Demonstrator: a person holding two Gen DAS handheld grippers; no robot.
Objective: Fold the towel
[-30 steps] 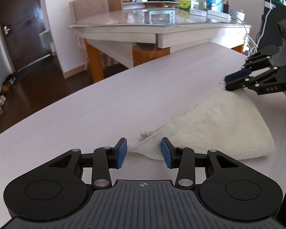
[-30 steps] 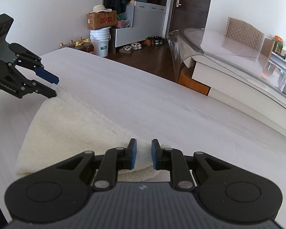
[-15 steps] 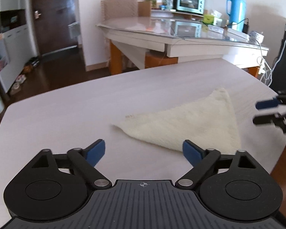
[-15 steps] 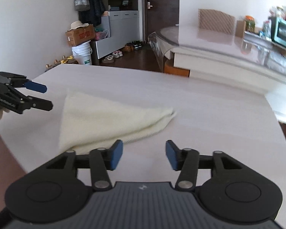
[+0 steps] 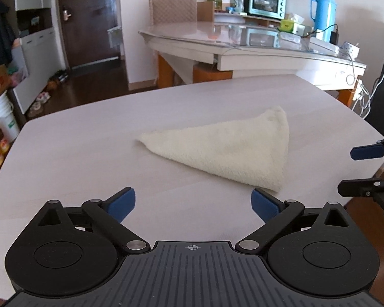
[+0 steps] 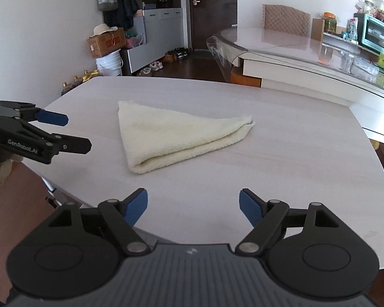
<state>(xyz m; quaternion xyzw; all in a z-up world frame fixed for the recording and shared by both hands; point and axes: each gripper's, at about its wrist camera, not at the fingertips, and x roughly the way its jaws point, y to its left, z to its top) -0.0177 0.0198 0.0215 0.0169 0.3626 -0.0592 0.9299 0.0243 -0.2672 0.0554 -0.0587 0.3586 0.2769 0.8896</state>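
Note:
A cream towel lies folded into a triangle on the pale wooden table; it also shows in the right wrist view. My left gripper is open and empty, pulled back from the towel's near edge. My right gripper is open and empty, also back from the towel. The right gripper shows at the right edge of the left wrist view, open. The left gripper shows at the left of the right wrist view, open, beside the table edge.
A second table with a glass top stands behind, holding a toaster oven and a blue flask. A chair stands beyond it. Boxes and a white bucket sit on the floor by the wall.
Both grippers let go of the towel corners, opened wide and drew back from the towel. The towel now lies flat as a folded triangle.

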